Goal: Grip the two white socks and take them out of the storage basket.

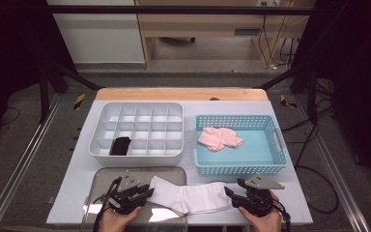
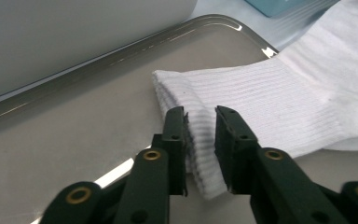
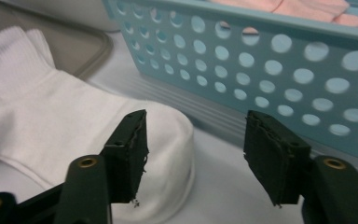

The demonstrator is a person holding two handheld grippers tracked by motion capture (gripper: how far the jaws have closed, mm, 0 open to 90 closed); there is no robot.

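White socks (image 1: 188, 197) lying bottom centre, cuff end on metal tray (image 1: 171, 173). Left gripper (image 2: 200, 122) pinching cuff, seemingly clamped. Right gripper (image 3: 193, 135) apart at toe, beside blue basket (image 3: 279, 60). Risk: thin cuff grip slipping, layers separating when lifted.

place: lab | signs: black frame struts (image 1: 58, 72), loose floor cables (image 1: 319, 159), bare concrete floor (image 1: 24, 125)

The white sock's (image 2: 270, 107) toe runs off the left gripper view's right edge, its lower fold hidden behind the jaws.
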